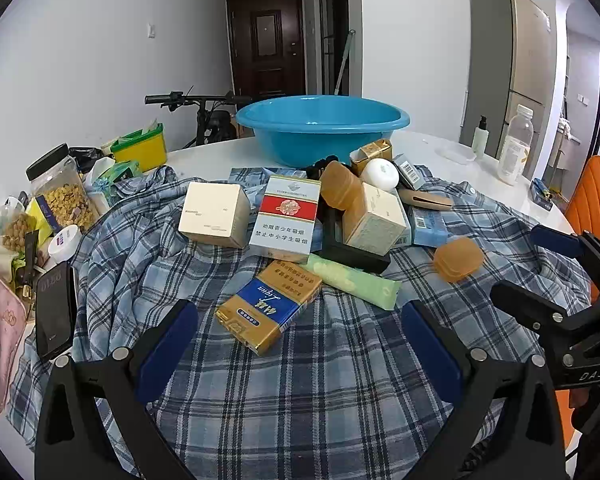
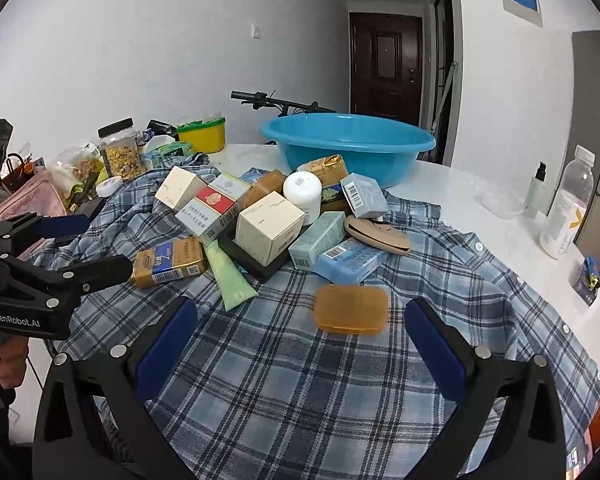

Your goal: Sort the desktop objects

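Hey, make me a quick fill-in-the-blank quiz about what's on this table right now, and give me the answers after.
1. The pile of boxes lies on a plaid ____.
2. The basin behind the pile is ____ in colour.
3. The orange case lies apart from the pile, in front of the ____ gripper.
4. The jaws of the left gripper are ____, with nothing between them.

Missing words: shirt; blue; right; open

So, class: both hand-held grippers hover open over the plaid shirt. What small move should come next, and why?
Probably lower the right hand-held gripper around the orange case: it lies alone on the plaid shirt, just ahead of the open jaws, apart from the pile.
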### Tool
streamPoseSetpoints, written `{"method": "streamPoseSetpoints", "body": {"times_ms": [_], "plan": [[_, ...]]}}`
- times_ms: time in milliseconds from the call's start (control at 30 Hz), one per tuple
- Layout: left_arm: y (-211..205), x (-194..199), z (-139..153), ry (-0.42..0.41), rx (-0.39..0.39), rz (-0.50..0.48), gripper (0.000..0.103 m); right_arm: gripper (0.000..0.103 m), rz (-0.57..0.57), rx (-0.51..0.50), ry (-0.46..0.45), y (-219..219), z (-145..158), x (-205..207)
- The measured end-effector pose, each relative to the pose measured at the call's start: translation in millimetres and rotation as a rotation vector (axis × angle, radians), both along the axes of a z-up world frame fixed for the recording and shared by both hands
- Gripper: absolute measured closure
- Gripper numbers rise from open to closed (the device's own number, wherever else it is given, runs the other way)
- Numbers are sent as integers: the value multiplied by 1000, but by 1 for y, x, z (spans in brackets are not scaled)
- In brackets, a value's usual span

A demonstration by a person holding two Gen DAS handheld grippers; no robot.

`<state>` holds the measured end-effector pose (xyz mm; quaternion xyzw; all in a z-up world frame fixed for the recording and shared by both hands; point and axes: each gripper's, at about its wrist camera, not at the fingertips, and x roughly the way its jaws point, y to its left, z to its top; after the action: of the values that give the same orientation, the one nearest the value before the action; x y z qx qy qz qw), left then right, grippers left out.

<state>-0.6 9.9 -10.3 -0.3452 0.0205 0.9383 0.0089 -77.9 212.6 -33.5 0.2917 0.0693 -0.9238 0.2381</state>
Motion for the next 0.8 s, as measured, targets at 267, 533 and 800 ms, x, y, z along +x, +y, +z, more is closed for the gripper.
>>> {"method": "streamPoseSetpoints", "body": {"times_ms": [267,533,800], "plan": [[5,1,1,5,-15,-9,0,0,8,-5,-5,1,0,-1],[6,1,1,4,-13,-11,0,0,17,-9,-5,1,0,1],[6,2,1,4,-13,-11,0,0,17,-6,-15,-1,-2,1]]}}
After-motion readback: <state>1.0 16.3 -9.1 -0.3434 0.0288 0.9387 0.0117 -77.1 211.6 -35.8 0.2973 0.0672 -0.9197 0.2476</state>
